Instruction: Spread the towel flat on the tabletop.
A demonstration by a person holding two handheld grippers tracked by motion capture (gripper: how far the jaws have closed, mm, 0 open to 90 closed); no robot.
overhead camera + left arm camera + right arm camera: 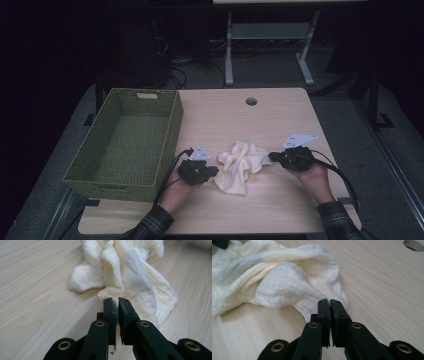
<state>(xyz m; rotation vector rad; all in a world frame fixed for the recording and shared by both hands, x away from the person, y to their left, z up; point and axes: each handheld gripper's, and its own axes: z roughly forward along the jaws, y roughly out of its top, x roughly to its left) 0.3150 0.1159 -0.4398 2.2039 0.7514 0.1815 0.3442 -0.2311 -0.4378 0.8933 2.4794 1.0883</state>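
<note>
Lying crumpled on the pale wooden table (280, 200) right of the green woven basket (125, 145), the cream muslin cloth (240, 165) stretches left-right between the left gripper (117, 302) and right gripper (329, 303), each apparently pinching its nearest edge.

Dark plaid sleeves (150, 223) cover both forearms; each matte black two-jaw gripper (117, 300) carries brass-ringed pivot screws (99, 323), a black cable (340, 175) and a grey three-cornered plate (300, 138).

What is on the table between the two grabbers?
A crumpled cream cloth lies between the left gripper and right gripper, seen in the high view.
</note>
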